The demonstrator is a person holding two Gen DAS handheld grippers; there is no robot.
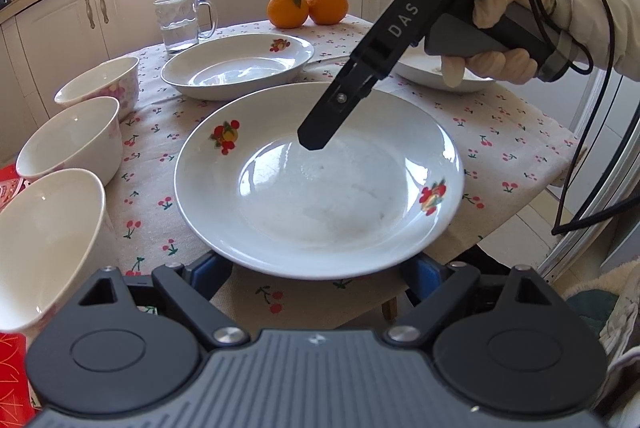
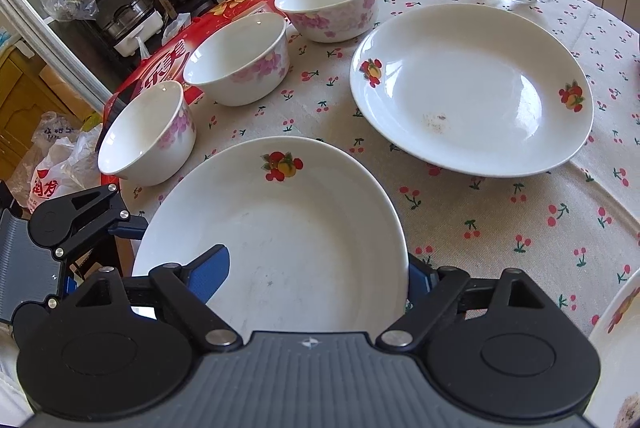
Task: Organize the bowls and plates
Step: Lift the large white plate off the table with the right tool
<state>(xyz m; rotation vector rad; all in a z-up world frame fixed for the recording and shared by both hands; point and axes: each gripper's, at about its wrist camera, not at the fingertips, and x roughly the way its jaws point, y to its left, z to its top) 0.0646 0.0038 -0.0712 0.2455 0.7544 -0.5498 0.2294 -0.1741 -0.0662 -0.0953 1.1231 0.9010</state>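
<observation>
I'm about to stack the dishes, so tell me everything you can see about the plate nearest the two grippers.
The near plate is a round, deep-welled dish, glossy white like glazed ceramic, with red-and-yellow fruit motifs on its broad rim. It looks empty, with faint smudges in the well. It lies at the near edge of the cherry-print tablecloth, overhanging it. The left gripper straddles its near rim, fingers mostly hidden beneath. The right gripper has one blue finger over the well, one outside the rim. Contact is unclear.

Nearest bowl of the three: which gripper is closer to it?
Left. The left gripper sits at the near rim of the plate, beside that bowl; the right gripper hangs over the plate, farther off.
</observation>
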